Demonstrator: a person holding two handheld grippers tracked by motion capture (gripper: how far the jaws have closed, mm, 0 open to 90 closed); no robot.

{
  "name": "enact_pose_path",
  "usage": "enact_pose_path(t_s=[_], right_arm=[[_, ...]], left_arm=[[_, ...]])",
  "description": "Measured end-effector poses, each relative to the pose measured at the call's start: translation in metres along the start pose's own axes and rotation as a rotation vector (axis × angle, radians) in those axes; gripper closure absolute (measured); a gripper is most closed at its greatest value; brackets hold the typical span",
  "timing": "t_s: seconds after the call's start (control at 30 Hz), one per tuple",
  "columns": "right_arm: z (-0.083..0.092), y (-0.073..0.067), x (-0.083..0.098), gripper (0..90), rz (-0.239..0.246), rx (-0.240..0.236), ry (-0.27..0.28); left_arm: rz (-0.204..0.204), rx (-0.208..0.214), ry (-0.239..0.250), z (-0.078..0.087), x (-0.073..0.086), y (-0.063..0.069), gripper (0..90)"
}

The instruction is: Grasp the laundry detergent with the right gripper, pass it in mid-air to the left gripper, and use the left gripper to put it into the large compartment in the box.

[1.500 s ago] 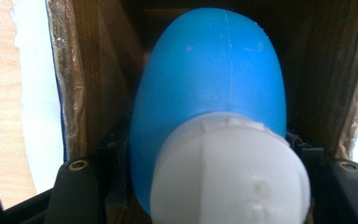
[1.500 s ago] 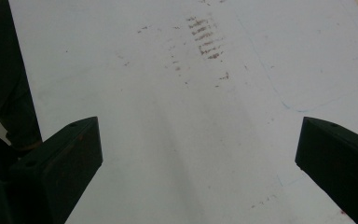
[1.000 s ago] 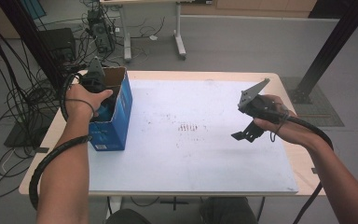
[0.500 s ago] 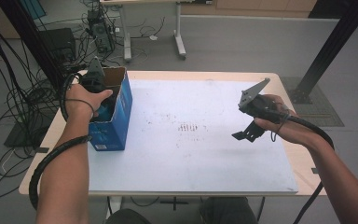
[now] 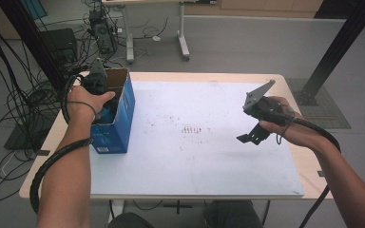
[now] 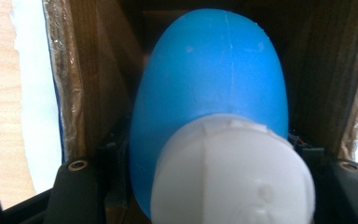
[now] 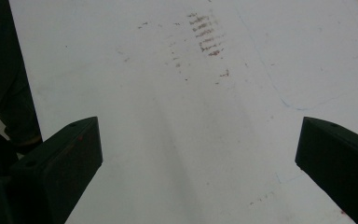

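An open blue cardboard box (image 5: 116, 126) stands on the table's left side. My left gripper (image 5: 105, 102) reaches down into it from above. Inside the brown-walled box (image 6: 93, 84) lies a blue bottle (image 6: 209, 79) with a white cap (image 6: 233, 177), and the left gripper (image 6: 214, 184) is shut on it, one black jaw on each side near the cap. My right gripper (image 5: 251, 137) hovers over the right part of the white mat (image 5: 209, 161). Its jaws stand wide apart with nothing between them, so the right gripper (image 7: 198, 158) is open above the bare mat.
The mat (image 7: 168, 93) carries brown smudge marks (image 5: 190, 129) near its middle and faint blue pen lines (image 7: 307, 100). The wooden table edge (image 5: 294, 90) frames the mat. Cables and stands crowd the floor behind and to the left of the table.
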State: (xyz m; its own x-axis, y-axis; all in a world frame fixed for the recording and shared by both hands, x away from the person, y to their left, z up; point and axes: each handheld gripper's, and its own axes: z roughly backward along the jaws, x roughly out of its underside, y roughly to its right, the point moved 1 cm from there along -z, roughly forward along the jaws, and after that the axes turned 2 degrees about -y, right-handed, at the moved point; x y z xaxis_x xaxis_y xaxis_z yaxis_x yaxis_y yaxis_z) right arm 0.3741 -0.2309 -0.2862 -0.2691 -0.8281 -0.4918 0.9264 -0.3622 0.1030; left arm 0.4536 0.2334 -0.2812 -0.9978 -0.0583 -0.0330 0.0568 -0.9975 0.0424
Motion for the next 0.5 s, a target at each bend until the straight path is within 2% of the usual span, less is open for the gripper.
enact_pose_path(t_s=[0.2, 0.5], right_arm=[[0.001, 0.000, 0.001, 0.5, -0.003, -0.002, 0.003], [0.003, -0.001, -0.002, 0.5, 0.005, 0.004, 0.010]], left_arm=[[-0.002, 0.003, 0.007, 0.001, 0.001, 0.000, 29.8], [-0.036, -0.025, 0.042, 0.017, 0.002, 0.004, 26.7]])
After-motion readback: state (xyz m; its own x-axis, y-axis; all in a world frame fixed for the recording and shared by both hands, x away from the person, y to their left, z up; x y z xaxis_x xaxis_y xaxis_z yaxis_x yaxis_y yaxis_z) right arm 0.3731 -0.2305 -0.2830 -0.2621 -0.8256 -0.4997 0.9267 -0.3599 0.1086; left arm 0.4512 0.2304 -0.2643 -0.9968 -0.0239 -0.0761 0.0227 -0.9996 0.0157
